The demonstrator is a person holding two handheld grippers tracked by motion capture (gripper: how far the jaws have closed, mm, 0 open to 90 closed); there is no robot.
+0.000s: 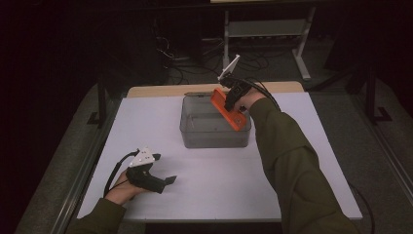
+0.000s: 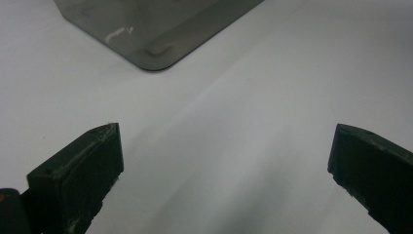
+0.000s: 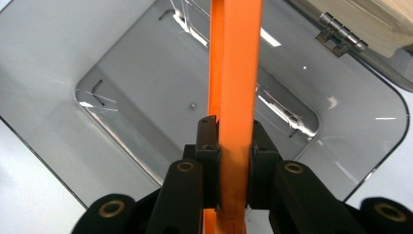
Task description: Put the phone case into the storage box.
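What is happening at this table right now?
A person works with a tool in each hand. The right tool is shut on an orange bar and holds it tilted over the open grey bin in the middle of the white table; the bar's lower end sits at the bin's right rim. The bin looks empty inside. The left tool rests open near the table's front left, holding nothing.

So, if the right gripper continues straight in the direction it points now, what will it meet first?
Probably the inside floor of the grey bin. The right gripper, shut on the orange piece, points down into the open bin, and the piece's far end would likely touch first; depth is unclear.
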